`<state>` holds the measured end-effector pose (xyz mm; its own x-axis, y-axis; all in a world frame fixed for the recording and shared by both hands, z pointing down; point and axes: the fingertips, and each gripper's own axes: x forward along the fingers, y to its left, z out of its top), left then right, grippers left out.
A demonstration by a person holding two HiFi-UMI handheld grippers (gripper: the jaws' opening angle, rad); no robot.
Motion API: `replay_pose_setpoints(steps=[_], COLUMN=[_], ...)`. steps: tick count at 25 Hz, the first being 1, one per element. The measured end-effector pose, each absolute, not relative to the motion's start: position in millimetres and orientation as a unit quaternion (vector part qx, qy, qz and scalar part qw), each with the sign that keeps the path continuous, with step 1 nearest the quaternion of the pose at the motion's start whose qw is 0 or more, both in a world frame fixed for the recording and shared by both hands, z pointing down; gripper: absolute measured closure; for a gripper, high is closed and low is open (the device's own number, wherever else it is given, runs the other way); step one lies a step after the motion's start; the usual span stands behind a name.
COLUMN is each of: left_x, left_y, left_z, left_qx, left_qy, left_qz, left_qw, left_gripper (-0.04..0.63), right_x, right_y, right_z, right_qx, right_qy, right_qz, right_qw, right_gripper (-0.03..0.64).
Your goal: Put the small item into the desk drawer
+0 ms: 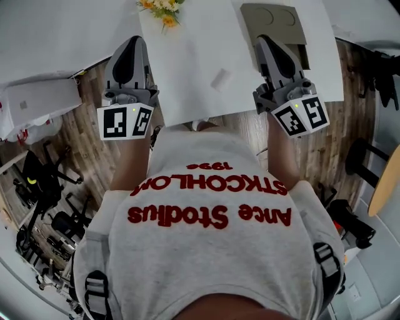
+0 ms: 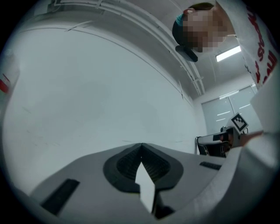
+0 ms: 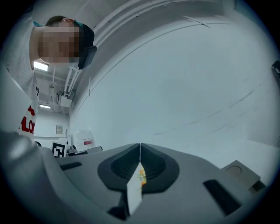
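Note:
A small pale rectangular item point(image 1: 220, 79) lies flat on the white desk point(image 1: 187, 100), between my two grippers and a little beyond the desk's near edge. My left gripper point(image 1: 134, 41) is at the desk's left edge and my right gripper point(image 1: 263, 40) over its right part; both point away from me. In the left gripper view the left gripper point(image 2: 141, 145) has its jaws meeting in a line with nothing between them. The right gripper point(image 3: 140, 145) looks the same, shut and empty. I cannot make out a drawer in any view.
A flat tan box point(image 1: 275, 22) lies on the desk just beyond the right gripper, also seen as the tan box point(image 3: 238, 173) in the right gripper view. A bunch of flowers point(image 1: 162, 9) stands at the desk's far side. Another white table point(image 1: 50, 37) is at the left, with wooden floor point(image 1: 94, 87) between.

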<state>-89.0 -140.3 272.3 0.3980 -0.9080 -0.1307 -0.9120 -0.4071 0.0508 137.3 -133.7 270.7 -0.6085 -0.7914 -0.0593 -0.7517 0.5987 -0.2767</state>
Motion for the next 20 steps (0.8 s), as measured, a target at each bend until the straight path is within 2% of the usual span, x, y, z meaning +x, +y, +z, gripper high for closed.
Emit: replay_pose_setpoints(steps=[8, 20], left_x=[-91, -83], left_y=[-144, -146], left_z=[282, 298], left_qx=[-0.842, -0.853], left_qy=[0.535, 0.518], left_qz=[0.068, 0.059], left_qw=[0.007, -0.008], left_gripper=[0.589, 0.589], right_x=[120, 124], right_y=[-138, -139], right_z=[263, 300], right_qx=[-0.435, -0.47], right_qy=[0.894, 0.873], right_qz=[-0.089, -0.13], right_qw=[0.063, 0.015], right_gripper=[0.611, 0.609])
